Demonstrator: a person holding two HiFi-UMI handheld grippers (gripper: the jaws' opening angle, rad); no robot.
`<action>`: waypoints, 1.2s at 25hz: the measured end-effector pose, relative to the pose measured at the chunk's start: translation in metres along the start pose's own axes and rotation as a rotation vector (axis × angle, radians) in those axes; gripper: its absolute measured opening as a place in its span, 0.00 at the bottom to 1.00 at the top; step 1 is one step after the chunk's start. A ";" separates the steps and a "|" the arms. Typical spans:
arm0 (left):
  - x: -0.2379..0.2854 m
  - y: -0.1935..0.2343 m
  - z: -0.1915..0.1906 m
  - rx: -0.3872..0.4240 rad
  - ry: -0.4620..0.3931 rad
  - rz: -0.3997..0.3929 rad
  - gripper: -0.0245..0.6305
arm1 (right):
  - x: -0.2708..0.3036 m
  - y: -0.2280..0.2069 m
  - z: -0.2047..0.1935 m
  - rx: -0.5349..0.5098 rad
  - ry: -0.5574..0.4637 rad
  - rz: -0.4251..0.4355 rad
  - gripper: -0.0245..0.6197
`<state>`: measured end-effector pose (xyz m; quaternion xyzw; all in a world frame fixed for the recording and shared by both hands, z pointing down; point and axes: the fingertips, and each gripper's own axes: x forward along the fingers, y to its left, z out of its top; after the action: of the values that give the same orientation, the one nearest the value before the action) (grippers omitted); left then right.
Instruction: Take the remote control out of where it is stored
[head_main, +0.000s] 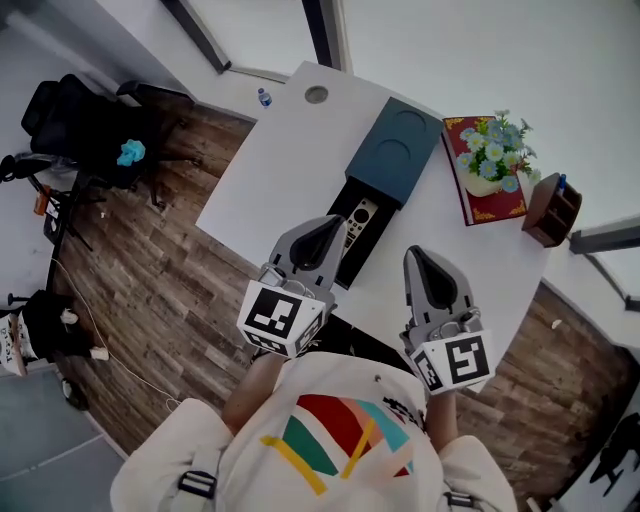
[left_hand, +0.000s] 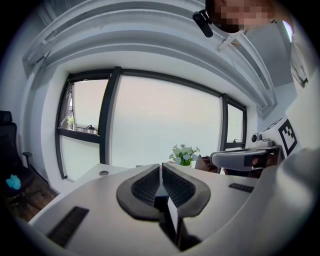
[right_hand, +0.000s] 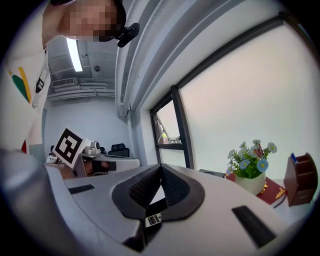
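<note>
A pale remote control (head_main: 359, 222) lies in the black drawer (head_main: 345, 262) pulled out of a dark teal box (head_main: 396, 150) on the white table (head_main: 270, 170). My left gripper (head_main: 333, 226) hovers over the drawer's near left part, just beside the remote, with its jaws pressed together and nothing between them. My right gripper (head_main: 416, 256) is held to the right of the drawer above the table, also shut and empty. Both gripper views look level across the room: the left gripper (left_hand: 161, 167) and the right gripper (right_hand: 161, 167) each show their pads meeting at the tip.
A pot of flowers (head_main: 488, 158) stands on a red book (head_main: 497, 205) at the table's right, with a wooden pen holder (head_main: 552, 210) beyond it. A small bottle (head_main: 263, 97) sits at the far left corner. An office chair (head_main: 85, 120) stands left on the wood floor.
</note>
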<state>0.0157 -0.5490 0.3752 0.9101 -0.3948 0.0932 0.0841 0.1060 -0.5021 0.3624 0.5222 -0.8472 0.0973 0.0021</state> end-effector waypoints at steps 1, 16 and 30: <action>0.007 0.001 -0.003 0.006 0.028 -0.007 0.05 | 0.001 -0.005 0.001 0.002 -0.001 -0.008 0.04; 0.078 0.011 -0.150 -0.102 0.639 -0.111 0.47 | 0.034 -0.057 -0.006 0.075 0.017 -0.092 0.04; 0.100 0.030 -0.212 -0.144 0.917 -0.065 0.47 | 0.056 -0.094 -0.048 0.127 0.145 -0.094 0.04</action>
<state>0.0387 -0.5912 0.6065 0.7786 -0.2937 0.4558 0.3160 0.1584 -0.5847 0.4309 0.5522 -0.8115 0.1879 0.0347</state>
